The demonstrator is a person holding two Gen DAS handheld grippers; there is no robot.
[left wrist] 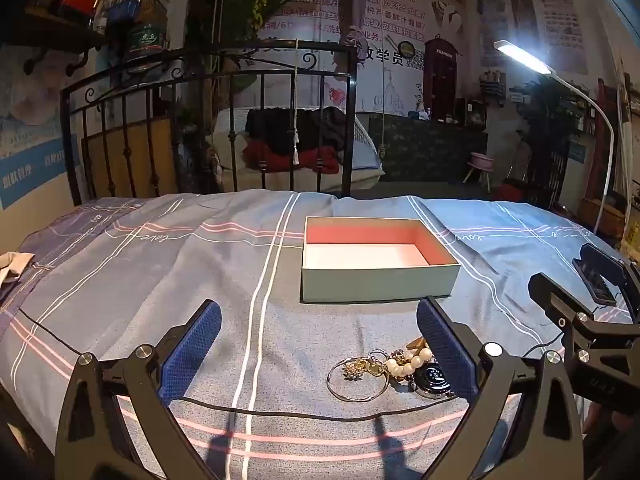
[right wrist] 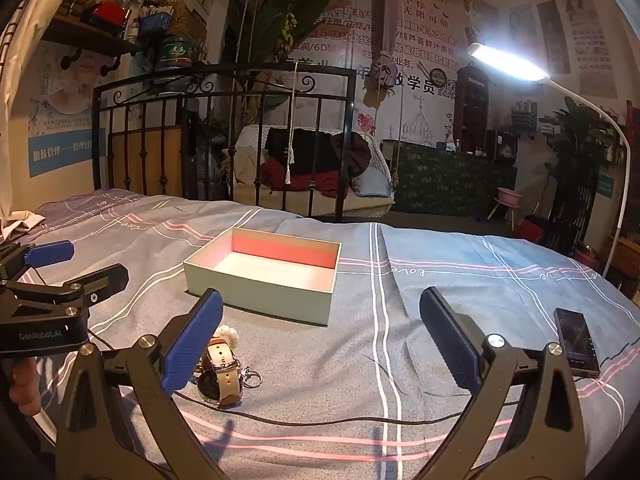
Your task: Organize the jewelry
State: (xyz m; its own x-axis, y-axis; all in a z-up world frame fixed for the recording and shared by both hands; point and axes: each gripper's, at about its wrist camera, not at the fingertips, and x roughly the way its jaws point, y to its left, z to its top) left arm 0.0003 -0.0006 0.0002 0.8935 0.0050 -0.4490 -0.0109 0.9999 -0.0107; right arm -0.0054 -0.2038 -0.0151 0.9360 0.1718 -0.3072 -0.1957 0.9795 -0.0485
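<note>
An open box (left wrist: 380, 282), pale green outside and pink inside, sits empty on the bed; it also shows in the right wrist view (right wrist: 260, 284). A jewelry pile lies in front of it: a thin bangle (left wrist: 358, 380), gold charms, a pearl bracelet (left wrist: 408, 362) and a dark watch (left wrist: 432, 378). In the right wrist view I see the watch with its tan strap (right wrist: 222, 372) and pearls (right wrist: 226, 334). My left gripper (left wrist: 318, 338) is open and empty, its right finger beside the pile. My right gripper (right wrist: 322, 332) is open and empty, its left finger beside the watch.
The blue-grey striped bedspread (left wrist: 160, 280) covers the bed. A black cable (left wrist: 280, 414) runs across it near me. A phone (right wrist: 576, 342) lies at the right. An iron bed frame (left wrist: 208, 120) stands behind, and a lit floor lamp (right wrist: 508, 62) at the right.
</note>
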